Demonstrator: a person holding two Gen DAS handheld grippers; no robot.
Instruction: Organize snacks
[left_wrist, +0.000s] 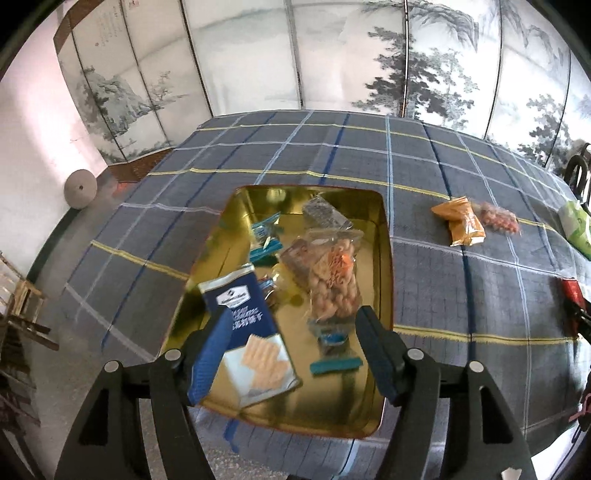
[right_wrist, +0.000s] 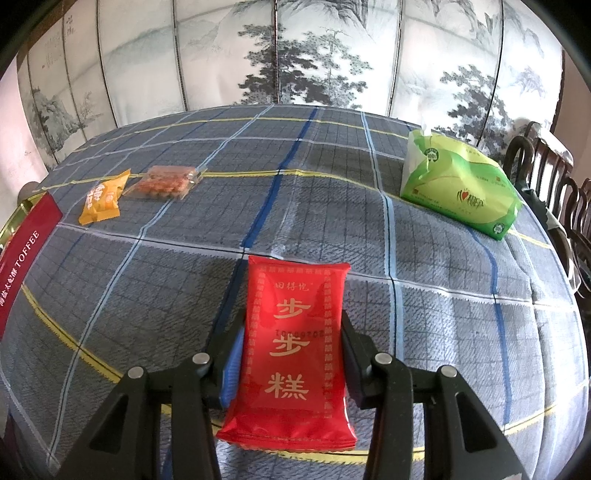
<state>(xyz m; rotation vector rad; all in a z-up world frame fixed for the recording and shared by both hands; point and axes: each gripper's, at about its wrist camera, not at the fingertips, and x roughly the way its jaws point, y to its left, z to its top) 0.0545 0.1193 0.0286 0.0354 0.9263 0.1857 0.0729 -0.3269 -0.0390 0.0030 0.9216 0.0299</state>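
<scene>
The left gripper (left_wrist: 295, 350) hangs over the gold tin (left_wrist: 384, 258) on the table (left_wrist: 443, 295), its jaws released and gripping nothing; inside the tin lie a blue biscuit packet (left_wrist: 247, 325) and a clear bag of nuts (left_wrist: 332, 273). The right gripper (right_wrist: 291, 354) has its jaws clenched on a red packet (right_wrist: 295, 332) above the table. An orange packet (right_wrist: 101, 203) and a clear pack (right_wrist: 166, 181) lie beside each other farther off, well apart from a green tissue pack (right_wrist: 461, 188).

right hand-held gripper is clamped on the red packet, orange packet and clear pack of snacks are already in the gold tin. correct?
One thing is off. The orange packet and the clear pack of snacks are not in the gold tin; they lie side by side on the checked tablecloth outside it, as both wrist views show. The right hand-held gripper is indeed clamped on the red packet.
</scene>
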